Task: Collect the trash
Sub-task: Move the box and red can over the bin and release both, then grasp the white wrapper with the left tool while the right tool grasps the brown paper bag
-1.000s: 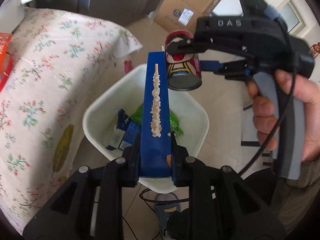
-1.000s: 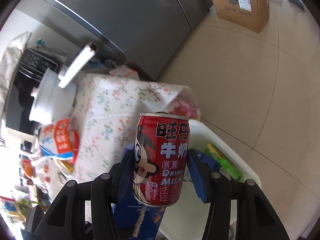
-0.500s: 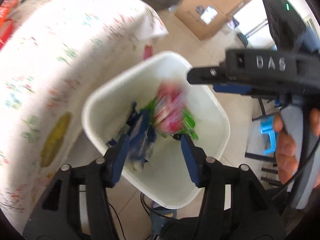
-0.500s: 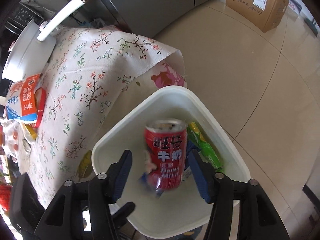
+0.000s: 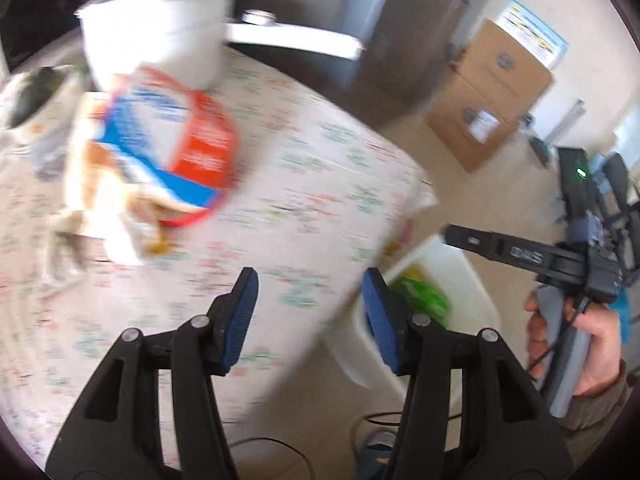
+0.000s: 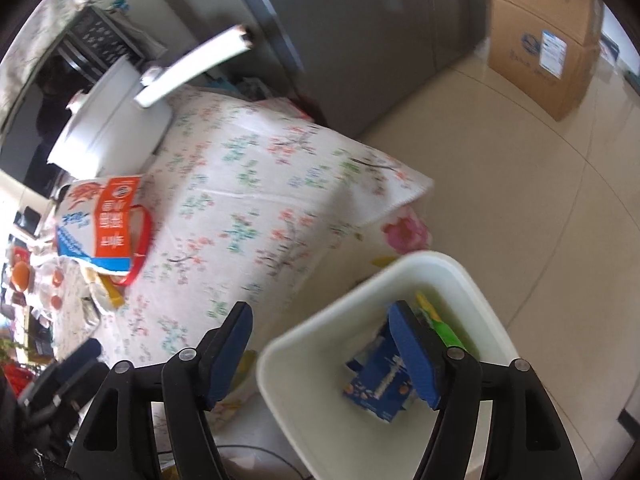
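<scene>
The white trash bin (image 6: pixel 332 320) stands on the floor beside the table; it also shows in the left wrist view (image 5: pixel 468 280). Inside lie a blue box (image 6: pixel 378 384) and a green wrapper (image 6: pixel 444 324), the wrapper also in the left wrist view (image 5: pixel 420 296). My left gripper (image 5: pixel 310 312) is open and empty, above the table's edge. My right gripper (image 6: pixel 324 348) is open and empty, above the bin's rim. A red, white and blue bag (image 5: pixel 160 152) lies on the floral tablecloth (image 5: pixel 280 200); it also shows in the right wrist view (image 6: pixel 100 224).
A white pot (image 6: pixel 112 124) with a long handle stands at the table's far end. A grey fridge (image 6: pixel 360 20) and cardboard boxes (image 6: pixel 540 40) stand behind, on the tiled floor. Clutter lies at the table's left end (image 6: pixel 24 276).
Both grippers have let go: the blue box and the red can dropped into the bin. Both views have swung away from the bin toward the table and the bag.
</scene>
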`<state>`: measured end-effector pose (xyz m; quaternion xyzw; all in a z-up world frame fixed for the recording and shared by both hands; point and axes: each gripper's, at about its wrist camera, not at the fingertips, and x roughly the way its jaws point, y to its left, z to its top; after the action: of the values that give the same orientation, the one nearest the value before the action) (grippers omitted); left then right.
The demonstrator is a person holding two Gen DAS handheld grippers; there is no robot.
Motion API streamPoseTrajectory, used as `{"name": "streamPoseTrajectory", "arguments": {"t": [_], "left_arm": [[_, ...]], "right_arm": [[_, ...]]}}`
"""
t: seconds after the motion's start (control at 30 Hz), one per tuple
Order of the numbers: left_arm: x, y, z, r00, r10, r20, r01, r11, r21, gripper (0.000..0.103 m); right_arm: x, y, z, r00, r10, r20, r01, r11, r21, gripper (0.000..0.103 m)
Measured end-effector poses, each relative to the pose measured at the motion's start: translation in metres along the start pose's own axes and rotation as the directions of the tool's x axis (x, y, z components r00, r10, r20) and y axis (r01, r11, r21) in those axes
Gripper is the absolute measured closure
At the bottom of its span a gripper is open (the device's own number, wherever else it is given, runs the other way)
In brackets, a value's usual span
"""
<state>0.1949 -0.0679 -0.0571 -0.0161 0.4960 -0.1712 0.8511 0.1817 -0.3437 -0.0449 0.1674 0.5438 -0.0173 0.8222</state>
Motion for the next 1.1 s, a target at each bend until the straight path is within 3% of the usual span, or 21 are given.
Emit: {"name": "streamPoseTrajectory", "arguments": {"t": [0.17, 0.23, 0.37, 0.47, 0.53, 0.73, 0.93, 1.1], "left_arm": [[-0.016, 0.067, 0.017, 0.978, 0.201, 0.062, -0.197, 0.978, -0.064, 0.047], [-0.024, 0.096, 0.020, 0.971, 0.232, 0.058, -0.225, 0.969, -0.105, 0.047], [-0.029, 0.158, 0.022, 0.985, 0.170, 0.011, -0.161, 0.946, -0.282, 0.041], [-0.020, 0.200, 0.013, 0.994, 0.095, -0.044, -0.105, 0.877, -0.469, 0.040], [-0.013, 0.217, 0.007, 0.993, 0.094, -0.067, -0.115, 0.836, -0.537, 0.040], [0.007, 0.223, 0.010, 0.983, 0.139, -0.120, -0.180, 0.861, -0.477, 0.037], [0.041, 0.211, 0.024, 0.951, 0.265, -0.158, -0.304, 0.898, -0.320, 0.033], [0.070, 0.220, 0.019, 0.939, 0.247, -0.238, -0.317, 0.891, -0.325, 0.032]], "right_arm": [[0.001, 0.052, 0.000, 0.999, 0.020, 0.050, -0.012, 0.988, -0.153, 0.024], [0.004, 0.069, -0.001, 0.997, 0.033, 0.064, -0.020, 0.979, -0.201, 0.021], [0.019, 0.100, -0.001, 0.997, 0.044, 0.060, -0.027, 0.969, -0.247, 0.020], [0.029, 0.121, -0.001, 0.996, 0.042, 0.072, -0.021, 0.962, -0.273, 0.020], [0.033, 0.142, -0.003, 0.994, 0.020, 0.109, 0.017, 0.946, -0.324, 0.020], [0.041, 0.210, -0.020, 0.978, 0.023, 0.209, 0.087, 0.861, -0.501, 0.020], [0.046, 0.249, -0.028, 0.953, 0.035, 0.302, 0.151, 0.807, -0.571, 0.020], [0.053, 0.273, -0.027, 0.935, 0.058, 0.350, 0.180, 0.773, -0.608, 0.020]]}}
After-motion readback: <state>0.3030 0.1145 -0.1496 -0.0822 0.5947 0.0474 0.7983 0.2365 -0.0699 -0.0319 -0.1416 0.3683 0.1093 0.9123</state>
